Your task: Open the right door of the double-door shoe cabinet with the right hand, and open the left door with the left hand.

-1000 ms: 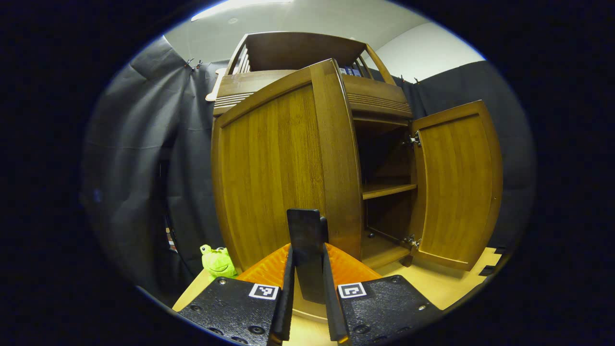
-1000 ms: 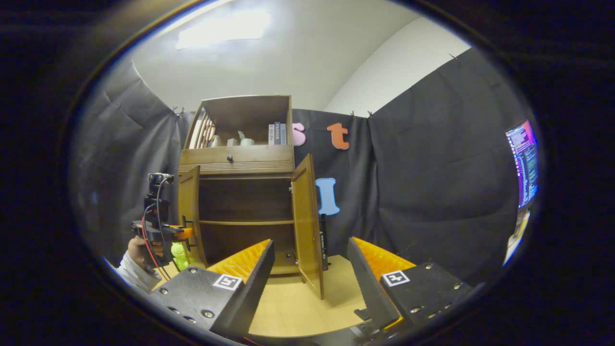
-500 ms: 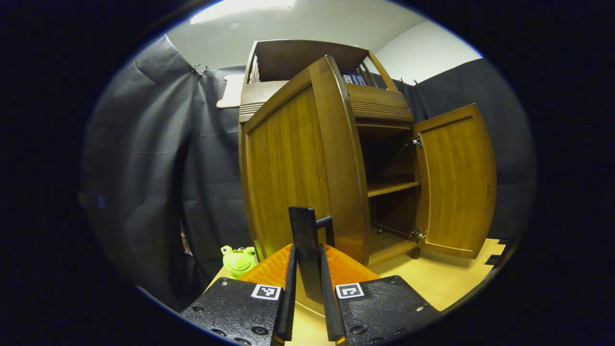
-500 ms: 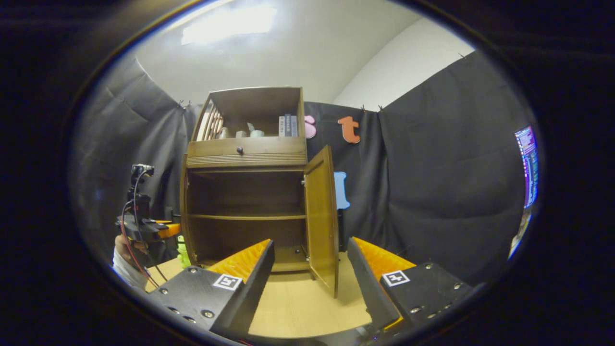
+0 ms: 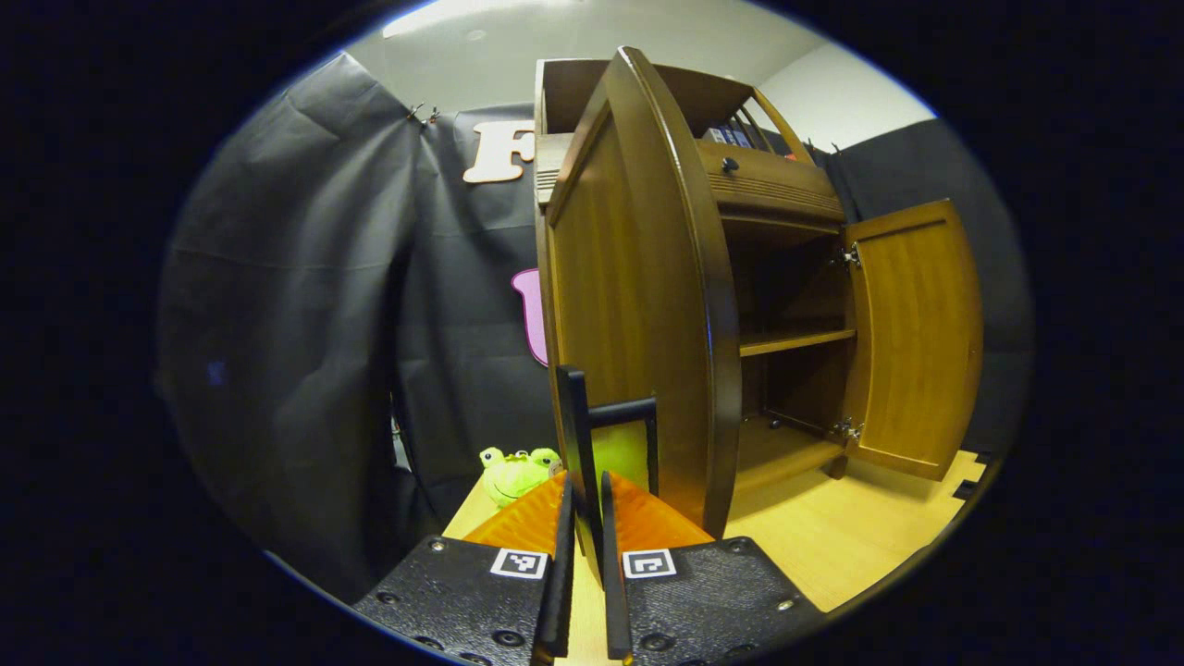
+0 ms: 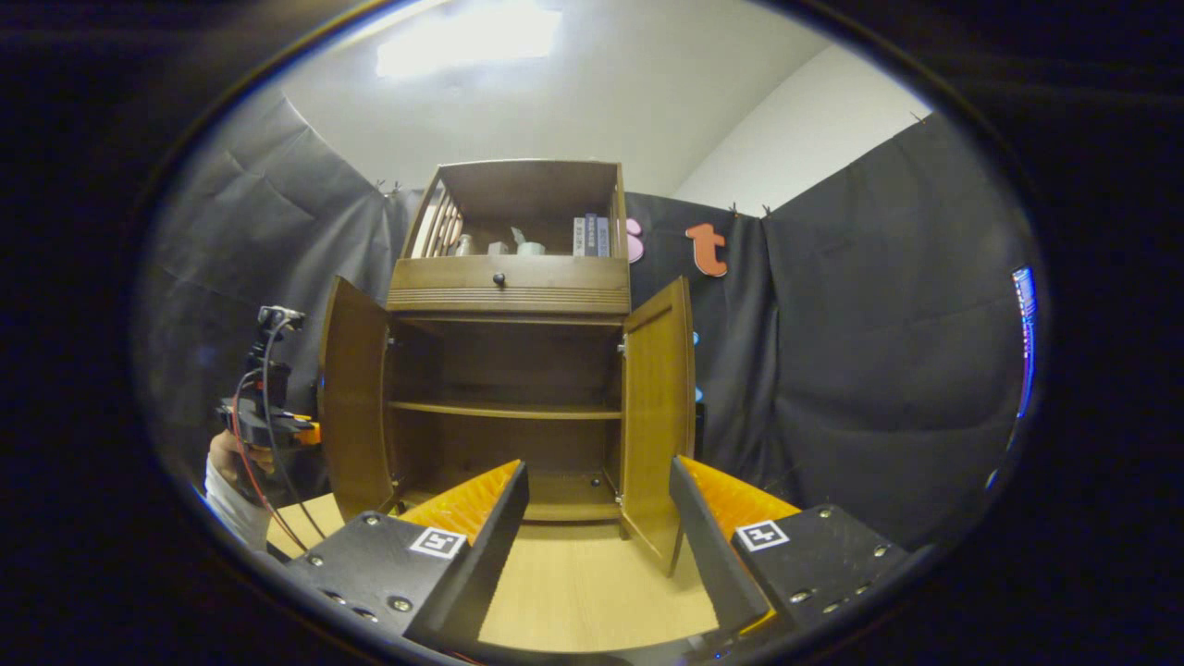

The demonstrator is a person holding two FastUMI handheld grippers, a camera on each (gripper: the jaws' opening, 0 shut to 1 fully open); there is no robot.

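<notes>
Gripping the left door's handle (image 5: 606, 435) with the left tool (image 5: 583, 518), fingers nearly together and pinching the dark bar between them; gripped low on the door, presumably because that is where the handle sits. Just ahead of that tool and to its right, the left door (image 5: 638, 287) stands edge-on, swung well out from the shoe cabinet (image 5: 777, 185), so the pull looks close to finished. Farther ahead and right, the right door (image 5: 911, 333) hangs wide on its hinges, showing the inner shelf (image 5: 795, 342). To the left of the tool's tips, a green frog toy (image 5: 518, 470) on the counter (image 5: 832, 546), near the door's foot.

Held back from the cabinet, the right tool (image 6: 597, 518) gapes wide with nothing between its fingers, probably because its door is already done. Straight ahead of it, both doors spread to either side of the dark interior: the right door (image 6: 657, 407) just beyond its right finger, the left door (image 6: 351, 398) farther off to the left. Beyond that door, off to the far left, the left tool (image 6: 268, 430) and the hand (image 6: 227, 458) carrying it, beside the door's outer face. Above the doors, a drawer with a small knob (image 6: 499, 277) and books on the top shelf (image 6: 592, 236).

Judged nearly complete; only letting go of the handle seems left.
</notes>
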